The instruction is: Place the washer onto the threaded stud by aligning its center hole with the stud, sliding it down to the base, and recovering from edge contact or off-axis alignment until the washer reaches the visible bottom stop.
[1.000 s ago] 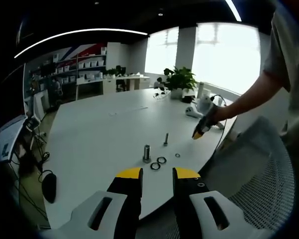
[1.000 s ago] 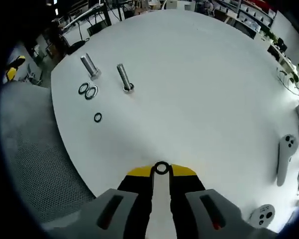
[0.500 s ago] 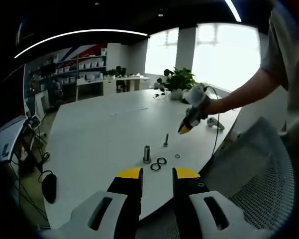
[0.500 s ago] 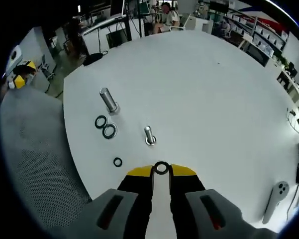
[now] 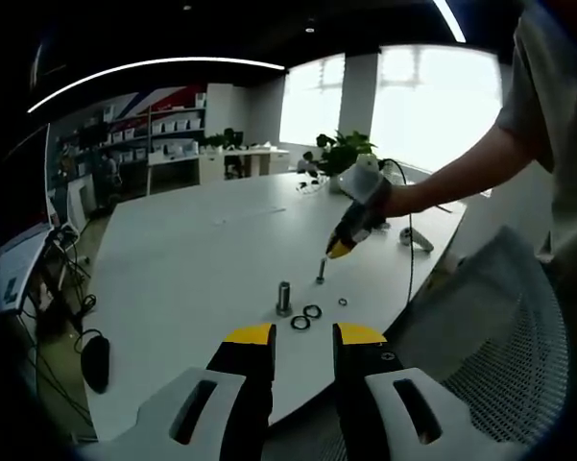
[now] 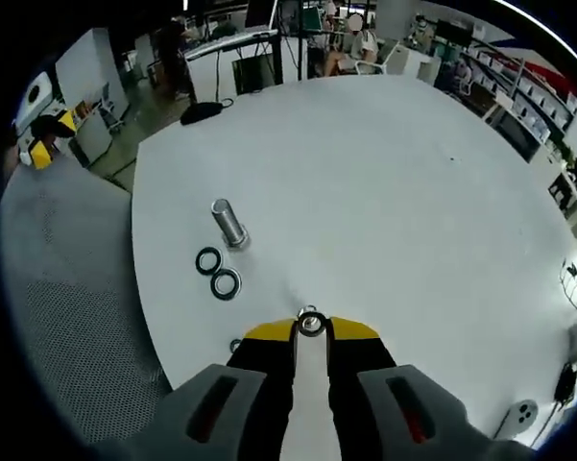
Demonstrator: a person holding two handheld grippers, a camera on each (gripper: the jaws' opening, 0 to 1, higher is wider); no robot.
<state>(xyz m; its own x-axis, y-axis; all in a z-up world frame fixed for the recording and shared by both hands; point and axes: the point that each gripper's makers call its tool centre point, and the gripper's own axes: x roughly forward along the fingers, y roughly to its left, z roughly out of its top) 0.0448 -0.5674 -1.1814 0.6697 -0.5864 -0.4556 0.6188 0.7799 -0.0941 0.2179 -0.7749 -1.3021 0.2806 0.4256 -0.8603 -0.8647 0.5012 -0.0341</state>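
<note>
Right gripper (image 6: 311,327) pinching washer (image 6: 311,324), seemingly just above threaded stud (image 5: 321,270), left gripper (image 5: 302,334) slightly parted, empty, well apart

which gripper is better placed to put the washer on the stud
Right. The right gripper holds the washer just above the thin stud. The left gripper hangs back off the table edge.

no readable text, labels, brand names or numbers anywhere, round white desk (image 6: 384,182) unmarked, wall shelving behind that desk (image 5: 163,130) too blurred to read
</note>
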